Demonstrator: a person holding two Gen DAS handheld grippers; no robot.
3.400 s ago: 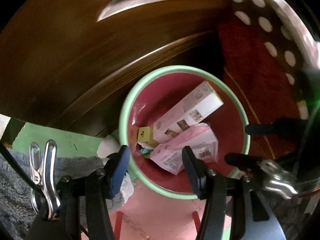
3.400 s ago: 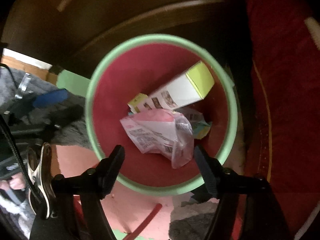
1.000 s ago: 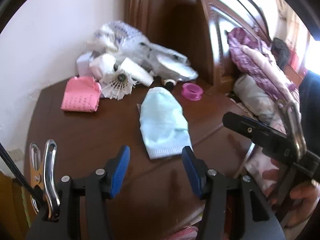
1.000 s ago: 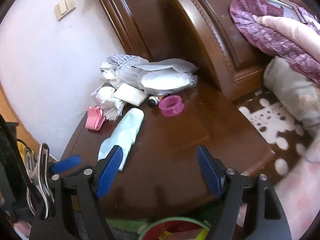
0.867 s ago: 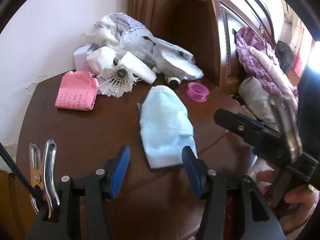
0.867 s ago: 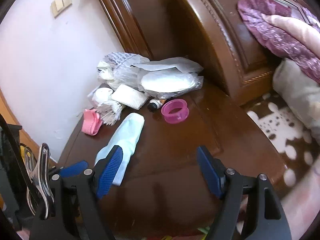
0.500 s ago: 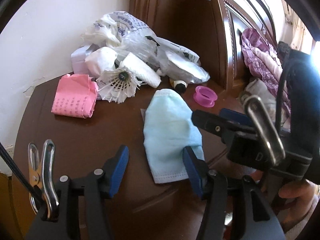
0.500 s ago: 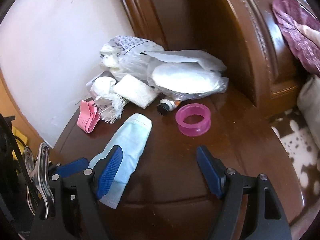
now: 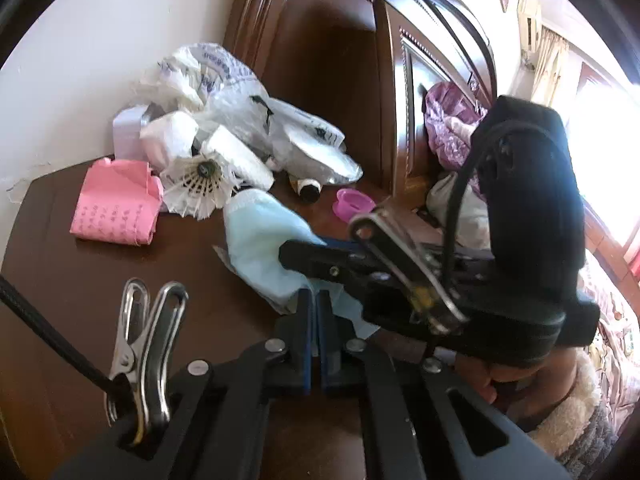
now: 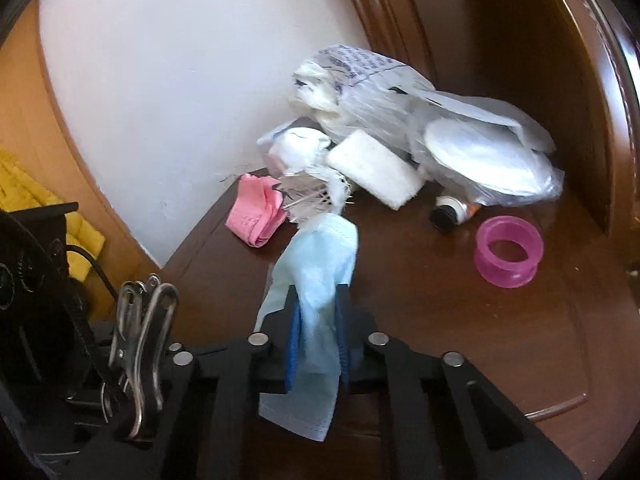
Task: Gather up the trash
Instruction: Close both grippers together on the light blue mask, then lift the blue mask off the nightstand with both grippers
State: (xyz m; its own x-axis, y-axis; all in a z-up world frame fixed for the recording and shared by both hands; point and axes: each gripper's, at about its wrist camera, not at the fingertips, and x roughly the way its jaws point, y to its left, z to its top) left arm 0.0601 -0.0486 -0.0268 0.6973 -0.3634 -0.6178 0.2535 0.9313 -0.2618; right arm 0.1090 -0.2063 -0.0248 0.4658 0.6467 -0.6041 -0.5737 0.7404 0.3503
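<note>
A light blue face mask [image 9: 260, 240] [image 10: 320, 256] lies on the dark wooden bedside table [image 9: 80, 300]. My right gripper [image 10: 320, 332] is closing on it; its blue pads press the bunched mask from both sides. In the left wrist view the right gripper [image 9: 304, 250] reaches in from the right over the mask. My left gripper [image 9: 314, 308] is shut, pads together, at the mask's near edge. I cannot tell whether it pinches the fabric.
At the back lie a pink folded paper [image 9: 116, 204], a shuttlecock [image 9: 200, 188], white plastic bags [image 10: 440, 120], a small bottle [image 10: 448, 212] and a pink ring [image 10: 508, 252]. A carved headboard [image 9: 360, 80] rises behind. A person's hand [image 9: 492, 392] holds the right gripper.
Both grippers have gone from open to closed. The right gripper moved in over the mask and bunched it between its pads. The left gripper tipped slightly toward the mask's near edge.
</note>
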